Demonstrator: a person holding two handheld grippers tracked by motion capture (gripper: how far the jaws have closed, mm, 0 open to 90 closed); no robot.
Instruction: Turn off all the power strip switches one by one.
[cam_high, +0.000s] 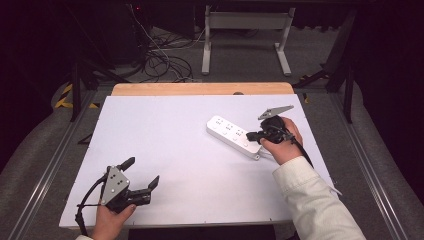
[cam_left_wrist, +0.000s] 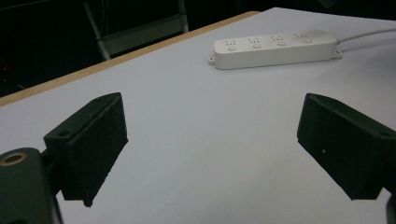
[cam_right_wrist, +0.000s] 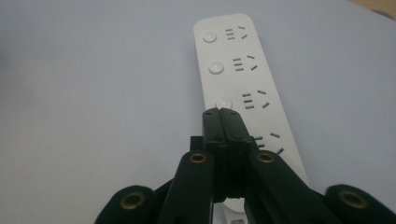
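right gripper (cam_high: 255, 135): black, grey three-cornered plate | fingers (cam_right_wrist: 219, 126): black, brass screws | sleeve (cam_high: 312, 200): cream

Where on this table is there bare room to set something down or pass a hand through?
Most of the white table is bare: the whole middle and far-left stretch between the left gripper at the near-left corner and the power strip. It is crowded on the right, where the shut right gripper sits over the strip's near end beside its cord.

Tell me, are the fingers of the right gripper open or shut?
Shut: the right gripper has its two fingers pressed together, nothing between, above the white power strip.
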